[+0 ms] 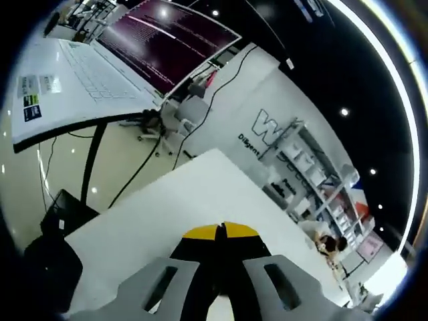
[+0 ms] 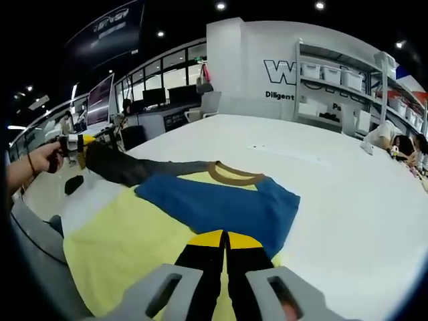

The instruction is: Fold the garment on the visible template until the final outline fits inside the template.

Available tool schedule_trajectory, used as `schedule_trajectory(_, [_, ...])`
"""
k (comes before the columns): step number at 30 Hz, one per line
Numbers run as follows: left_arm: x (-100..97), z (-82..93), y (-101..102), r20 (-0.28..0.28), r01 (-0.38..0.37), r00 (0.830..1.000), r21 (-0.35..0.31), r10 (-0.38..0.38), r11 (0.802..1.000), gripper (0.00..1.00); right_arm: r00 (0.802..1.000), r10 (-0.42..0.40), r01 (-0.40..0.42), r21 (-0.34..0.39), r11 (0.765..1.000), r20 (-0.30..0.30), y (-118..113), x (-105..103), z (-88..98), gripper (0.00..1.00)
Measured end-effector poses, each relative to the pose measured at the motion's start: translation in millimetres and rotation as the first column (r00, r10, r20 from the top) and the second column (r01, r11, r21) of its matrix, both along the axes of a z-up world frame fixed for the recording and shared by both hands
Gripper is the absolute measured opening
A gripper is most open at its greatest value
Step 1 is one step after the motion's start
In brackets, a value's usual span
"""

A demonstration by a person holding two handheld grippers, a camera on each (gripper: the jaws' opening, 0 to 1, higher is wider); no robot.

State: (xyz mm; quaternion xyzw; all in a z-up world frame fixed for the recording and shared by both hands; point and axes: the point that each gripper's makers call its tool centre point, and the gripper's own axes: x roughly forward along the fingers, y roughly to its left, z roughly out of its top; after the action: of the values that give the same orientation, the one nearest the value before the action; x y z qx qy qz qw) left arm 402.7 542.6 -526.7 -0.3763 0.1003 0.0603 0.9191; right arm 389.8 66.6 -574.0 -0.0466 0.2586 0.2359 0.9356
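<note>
Table (image 2: pixel 348 200), white, broad, seen in both views. Garment (image 2: pixel 221 207), yellow with a blue sleeve folded across, laid flat at the near edge; its dark sleeve (image 2: pixel 124 167) is pinched and lifted by the left gripper (image 2: pixel 77 148). Right gripper (image 2: pixel 224 244) is held over the garment, jaws closed, nothing between.

We are in a lab-like office hall: a white table (image 2: pixel 348 194), storage shelves (image 2: pixel 334 87) at two o'clock, wall lettering (image 2: pixel 284 72) at one, monitors (image 2: pixel 100 100) at ten o'clock.
</note>
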Motion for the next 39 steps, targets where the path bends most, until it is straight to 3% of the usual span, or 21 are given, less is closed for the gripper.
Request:
schedule_trajectory(5, [5.4,6.7,22.0,-0.001,-0.034,0.999,0.011,0.034,0.999,0.0,1.0,0.004,-0.003,-0.003,1.0,0.003,0.8,-0.3,0.6,0.0])
schedule_trajectory(9, [7.6,18.1,16.8,0.01,-0.017,1.0,-0.004,0.017,1.0,0.0,1.0,-0.003,0.003,0.007,1.0,0.004,0.0,-0.1,1.9,0.0])
schedule_trajectory(12, [8.4,29.7,2.5,0.036,0.023,0.999,-0.064,-0.02,0.998,0.0,1.0,-0.006,0.006,0.009,1.0,0.007,-0.8,0.2,3.8,0.0])
schedule_trajectory(16, [12.3,49.6,-12.9,0.091,0.056,0.995,-0.077,-0.049,0.995,0.0,1.0,-0.007,0.007,0.009,1.0,0.008,-1.4,0.6,4.2,0.0])
schedule_trajectory(19, [16.5,60.5,-25.7,0.123,0.096,0.989,-0.138,-0.079,0.986,0.0,1.0,-0.008,0.008,0.013,1.0,0.009,-1.5,1.2,4.8,0.0])
schedule_trajectory(21, [19.0,68.2,-47.8,0.134,0.176,0.978,-0.149,-0.157,0.973,0.0,1.0,-0.011,0.011,0.024,1.0,0.009,-1.3,2.0,5.1,0.0])
schedule_trajectory(26, [22.4,86.3,-78.3,0.17,0.23,0.964,-0.155,-0.203,0.961,0.0,1.0,-0.012,0.011,0.029,1.0,0.014,-0.6,3.0,6.9,0.0])
schedule_trajectory(28, [26.6,102.2,-86.8,0.272,0.252,0.939,-0.118,-0.212,0.961,0.0,1.0,-0.008,0.008,0.027,1.0,0.014,0.4,2.9,7.3,0.0])
schedule_trajectory(30, [27.3,96.4,-102.3,0.229,0.287,0.94,-0.125,-0.253,0.95,0.0,1.0,-0.006,0.006,0.027,1.0,0.016,1.1,2.7,7.4,0.0])
schedule_trajectory(32, [29.3,92.9,-114.4,0.208,0.297,0.939,-0.084,-0.275,0.951,0.0,1.0,-0.003,0.003,0.024,1.0,0.011,1.7,2.1,6.2,0.0])
schedule_trajectory(35, [30.0,92.3,-118.9,0.205,0.3,0.938,-0.083,-0.279,0.95,0.0,1.0,-0.001,0.001,0.017,1.0,0.008,1.5,1.7,5.1,0.0])
schedule_trajectory(39, [38.5,93.6,-143.4,0.232,0.354,0.916,-0.081,-0.328,0.932,0.0,1.0,-0.001,0.001,0.021,1.0,0.012,1.8,2.1,6.5,0.0])
